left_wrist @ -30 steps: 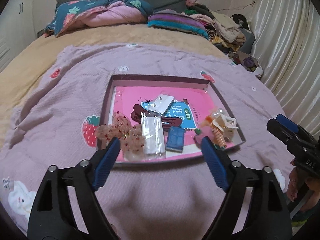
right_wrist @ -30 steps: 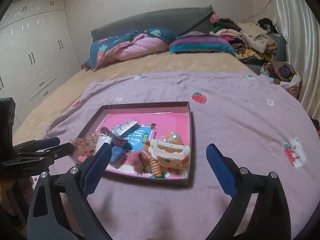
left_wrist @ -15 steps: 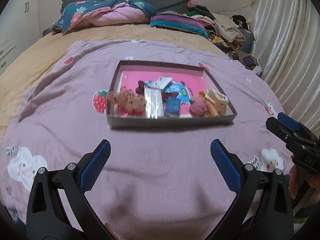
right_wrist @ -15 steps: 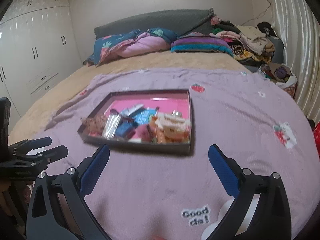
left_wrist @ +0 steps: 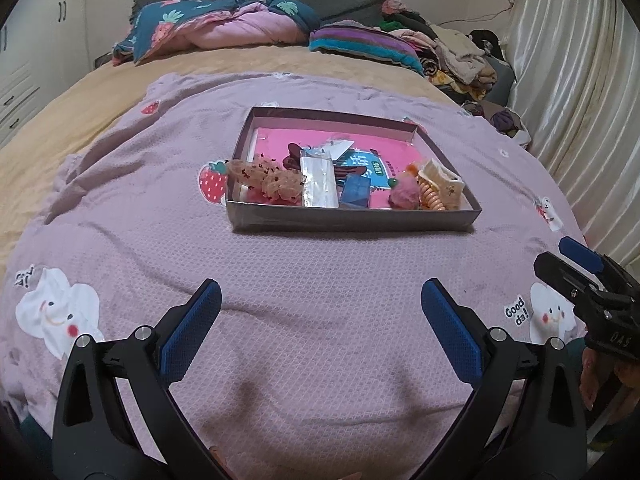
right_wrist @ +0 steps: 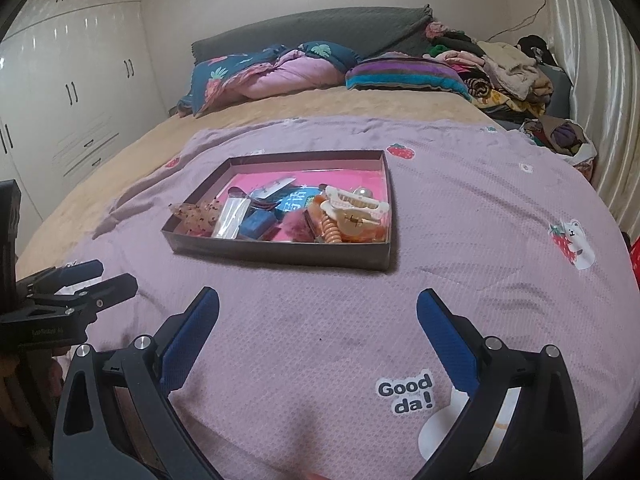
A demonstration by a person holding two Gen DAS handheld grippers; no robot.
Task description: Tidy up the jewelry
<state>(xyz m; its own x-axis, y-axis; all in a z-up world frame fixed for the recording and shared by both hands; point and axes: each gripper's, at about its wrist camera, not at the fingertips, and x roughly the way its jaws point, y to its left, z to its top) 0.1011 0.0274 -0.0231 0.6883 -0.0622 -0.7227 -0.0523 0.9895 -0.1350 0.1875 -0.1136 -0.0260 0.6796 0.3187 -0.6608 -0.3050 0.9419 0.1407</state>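
So there's a shallow box (left_wrist: 352,220) sitting on the purple blanket (left_wrist: 320,280) around the middle of the bed, and all the jewelry bits are piled along its near edge. From the left gripper's camera you get the clearest look at the left end: a frilly see-through scrunchie (left_wrist: 266,178) in the near left corner, a clear plastic packet (left_wrist: 318,180) just beside it, then a small blue case (left_wrist: 356,191). A fuzzy pink pom-pom (left_wrist: 402,197) and an orange spiral hair tie (left_wrist: 430,196) sit toward the near right corner.

The right gripper's camera shows that right end much better: a big cream claw clip (right_wrist: 356,208) lies on top of the pile there, with the spiral hair tie (right_wrist: 332,232) touching it. That view also takes in the white wardrobe (right_wrist: 60,92) along the left wall, which the other view barely catches.

Both claws are spread wide with nothing in them. The left gripper (left_wrist: 320,320) and right gripper (right_wrist: 318,320) hover over bare blanket near the bed's front edge, well apart from the box. Each camera catches the other gripper poking in at its side.
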